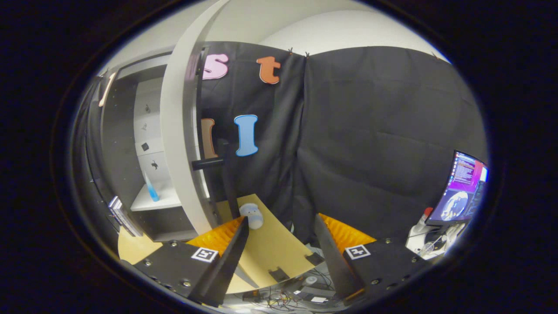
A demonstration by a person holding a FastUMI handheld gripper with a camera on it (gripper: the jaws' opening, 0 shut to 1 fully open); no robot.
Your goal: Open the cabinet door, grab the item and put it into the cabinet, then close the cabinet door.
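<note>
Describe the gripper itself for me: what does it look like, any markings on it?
The gripper has two long wedge-shaped fingers tapering forward from wide, flat bodies. Each body carries a square black-and-white fiducial tag and small round screws. The fingers' inner faces are ribbed. No cables show on it.

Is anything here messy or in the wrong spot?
Not really. The cabinet door stands open, the small pale item sits on the table just ahead of the open gripper, not yet in the cabinet.
</note>
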